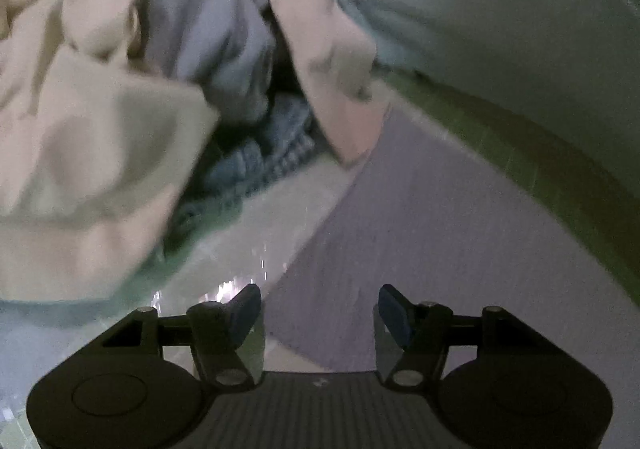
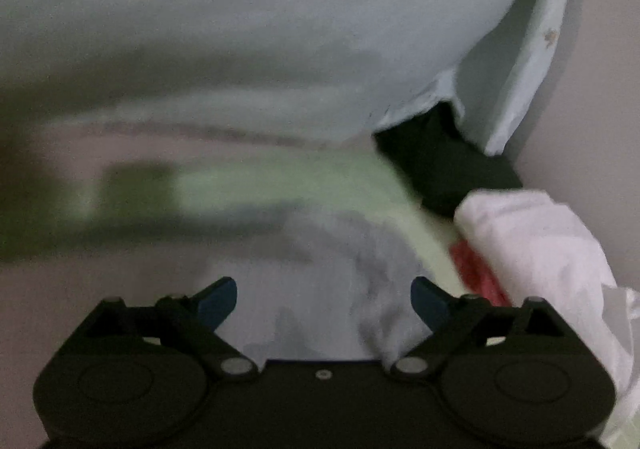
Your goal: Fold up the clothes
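Gaping wide over a lilac cloth, left gripper empty, beige garments heaped ahead-left. Spread wide too, right gripper empty above a pale garment; white clothing beside.

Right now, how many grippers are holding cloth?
0. The left gripper is open over a lavender cloth, nothing between its fingers. The right gripper is open above a pale garment. Both views are blurred.
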Tool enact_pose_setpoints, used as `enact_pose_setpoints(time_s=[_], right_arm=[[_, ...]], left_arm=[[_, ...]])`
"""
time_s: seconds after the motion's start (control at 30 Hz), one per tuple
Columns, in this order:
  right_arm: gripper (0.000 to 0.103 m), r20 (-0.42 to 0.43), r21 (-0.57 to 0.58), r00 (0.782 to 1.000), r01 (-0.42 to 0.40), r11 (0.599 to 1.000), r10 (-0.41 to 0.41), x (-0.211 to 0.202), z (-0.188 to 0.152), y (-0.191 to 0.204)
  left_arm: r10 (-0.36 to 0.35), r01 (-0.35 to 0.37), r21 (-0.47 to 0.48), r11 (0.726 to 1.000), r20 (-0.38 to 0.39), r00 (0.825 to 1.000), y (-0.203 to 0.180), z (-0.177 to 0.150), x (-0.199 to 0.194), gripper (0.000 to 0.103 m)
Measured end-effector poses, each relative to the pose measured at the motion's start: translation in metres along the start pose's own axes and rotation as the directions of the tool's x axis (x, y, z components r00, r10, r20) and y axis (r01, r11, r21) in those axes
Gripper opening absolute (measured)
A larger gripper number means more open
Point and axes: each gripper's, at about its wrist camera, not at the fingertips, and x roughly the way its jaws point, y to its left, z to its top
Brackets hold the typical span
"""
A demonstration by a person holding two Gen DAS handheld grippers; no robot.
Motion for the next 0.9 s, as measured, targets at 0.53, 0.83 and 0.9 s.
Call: enact_pose_setpoints(time_s=[0.53, 0.83, 0.9], right_arm=[[0.094, -0.092, 0.036, 0.994, -0.060, 0.998, 0.063, -0.054, -0.049, 0.009], [0.094, -0.111, 0.116, 0.985, -0.123, 0.986, 0.136, -0.083, -0.055, 0.000], [0.094, -0.111, 0.147, 0.979, -0.156, 0.977, 0.173, -0.092, -0.062, -0.007]], left_arm=[[0.056, -0.058, 0.063, 0.996, 0.039, 0.998, 0.025, -0.016, 0.007, 0.004], [-0.083, 0.087, 0.193, 0.977, -0.029, 0.996, 0.029, -0.016, -0.033, 0.071], [-0.180, 0.181, 0.220, 0.959, -0.024, 0.983, 0.022, -0.030, -0.056, 0.085]])
